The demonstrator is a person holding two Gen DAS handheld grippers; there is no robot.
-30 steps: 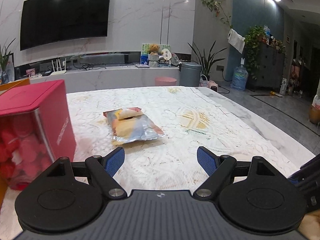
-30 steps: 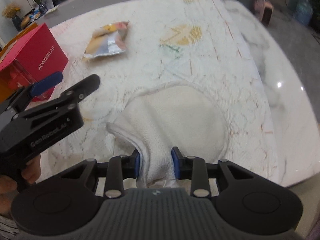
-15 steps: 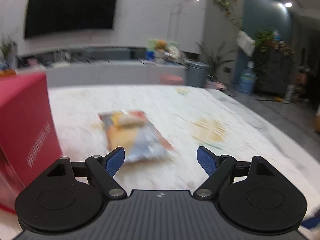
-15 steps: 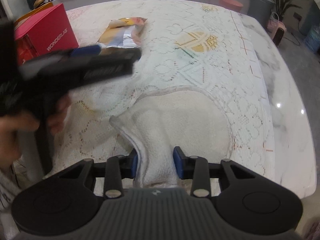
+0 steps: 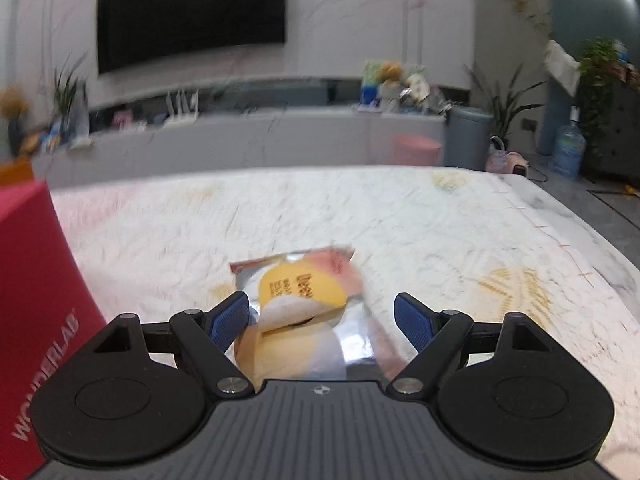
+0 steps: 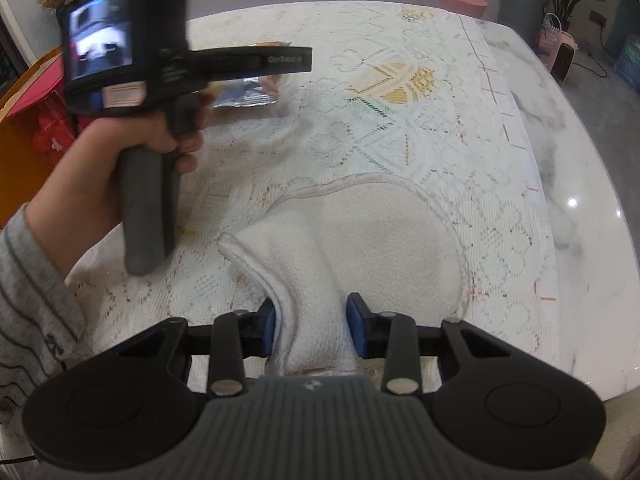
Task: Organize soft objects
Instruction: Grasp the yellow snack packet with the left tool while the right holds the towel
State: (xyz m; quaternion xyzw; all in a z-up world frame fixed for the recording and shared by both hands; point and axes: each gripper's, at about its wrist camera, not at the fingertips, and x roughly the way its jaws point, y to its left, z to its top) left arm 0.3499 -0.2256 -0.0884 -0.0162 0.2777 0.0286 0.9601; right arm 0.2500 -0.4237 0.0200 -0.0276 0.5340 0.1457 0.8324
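Down at the near edge, the right gripper [image 6: 314, 330] has its blue pads clamped on a bunched corner of the white towel [image 6: 360, 248], which spreads away toward twelve o'clock over the lace tablecloth [image 6: 400, 128]. At ten o'clock from it, a hand [image 6: 132, 140] holds the left gripper [image 5: 322, 318], jaws wide apart, either side of a foil snack packet [image 5: 298, 296] without touching it. A red box [image 5: 36, 300] stands at nine o'clock of that packet.
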